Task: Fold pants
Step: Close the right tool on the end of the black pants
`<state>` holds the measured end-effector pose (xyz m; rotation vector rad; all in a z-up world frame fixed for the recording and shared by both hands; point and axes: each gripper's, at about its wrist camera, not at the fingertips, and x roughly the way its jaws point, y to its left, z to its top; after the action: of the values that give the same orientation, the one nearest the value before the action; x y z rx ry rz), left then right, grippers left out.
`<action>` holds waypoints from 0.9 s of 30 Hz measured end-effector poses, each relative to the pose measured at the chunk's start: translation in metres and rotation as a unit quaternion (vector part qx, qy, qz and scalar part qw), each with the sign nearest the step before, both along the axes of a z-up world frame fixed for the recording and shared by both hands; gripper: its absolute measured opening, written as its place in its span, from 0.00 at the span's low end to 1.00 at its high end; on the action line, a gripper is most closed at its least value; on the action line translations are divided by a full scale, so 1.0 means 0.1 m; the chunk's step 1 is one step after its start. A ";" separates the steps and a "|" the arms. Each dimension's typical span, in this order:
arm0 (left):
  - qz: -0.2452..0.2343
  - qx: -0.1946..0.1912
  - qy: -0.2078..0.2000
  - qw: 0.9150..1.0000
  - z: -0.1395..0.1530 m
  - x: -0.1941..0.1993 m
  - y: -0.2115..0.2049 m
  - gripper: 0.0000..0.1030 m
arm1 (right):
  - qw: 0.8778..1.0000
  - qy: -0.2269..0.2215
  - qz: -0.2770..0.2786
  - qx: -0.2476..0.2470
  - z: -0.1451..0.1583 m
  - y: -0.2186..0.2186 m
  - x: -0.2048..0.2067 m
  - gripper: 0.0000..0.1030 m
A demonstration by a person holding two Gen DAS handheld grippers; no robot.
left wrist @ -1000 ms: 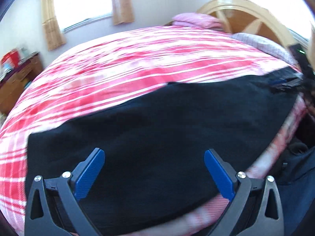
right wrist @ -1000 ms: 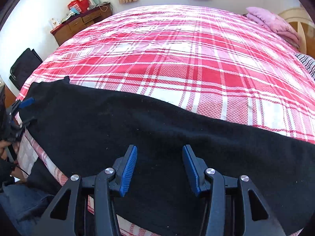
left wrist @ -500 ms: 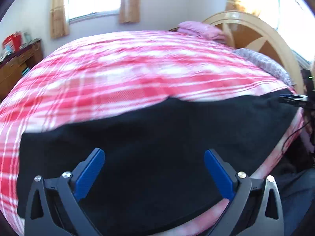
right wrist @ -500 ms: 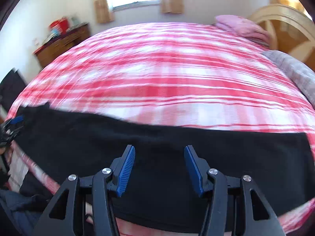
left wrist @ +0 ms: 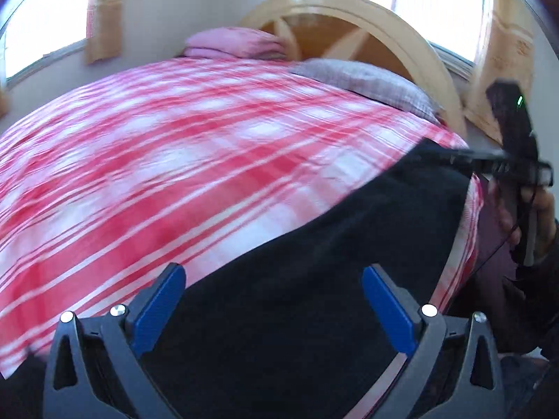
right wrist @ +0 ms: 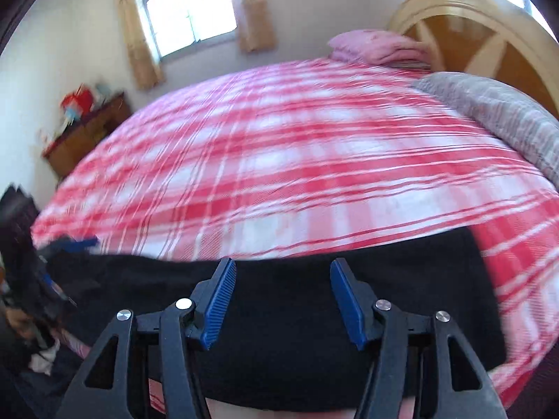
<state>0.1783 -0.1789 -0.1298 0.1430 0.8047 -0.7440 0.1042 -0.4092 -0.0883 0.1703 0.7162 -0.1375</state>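
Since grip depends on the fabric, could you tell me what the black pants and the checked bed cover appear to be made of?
The black pants look like a soft, matte knit or fleece: no sheen, a faintly fuzzy surface, no crisp creases. The checked bed cover looks like woven cotton, matte, with red and white plaid; motion blur hides the weave, so both are guesses.

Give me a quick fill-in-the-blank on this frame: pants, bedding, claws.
1. The pants lying on the bed are ____ in colour.
2. The bedspread has a red and white ____ pattern.
3. The right claw has its jaws ____, with nothing gripped.
4. The pillow by the headboard is ____.

Missing words: black; plaid; open; pink
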 end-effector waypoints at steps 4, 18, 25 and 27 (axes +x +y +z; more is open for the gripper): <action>0.021 0.098 -0.029 0.995 -0.23 0.08 -0.53 1.00 | 0.998 -0.024 -0.061 0.009 0.18 -0.45 -0.54 0.57; 0.101 -0.009 0.015 0.995 -0.09 0.01 0.05 1.00 | 0.984 -0.010 -0.115 0.133 -0.07 -1.39 -0.83 0.55; 0.121 0.016 0.023 0.992 -0.35 0.03 0.14 1.00 | 0.975 -0.007 -0.086 0.204 -0.20 -1.48 -0.79 0.43; 0.121 0.022 0.017 0.992 -0.37 0.01 0.13 1.00 | 0.975 -0.009 -0.068 0.213 -0.19 -1.48 -0.80 0.43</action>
<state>0.1792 -0.1663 -0.1663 0.0715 0.8534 -0.5019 0.0245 -0.5568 -0.1077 0.6309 0.7094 -0.1122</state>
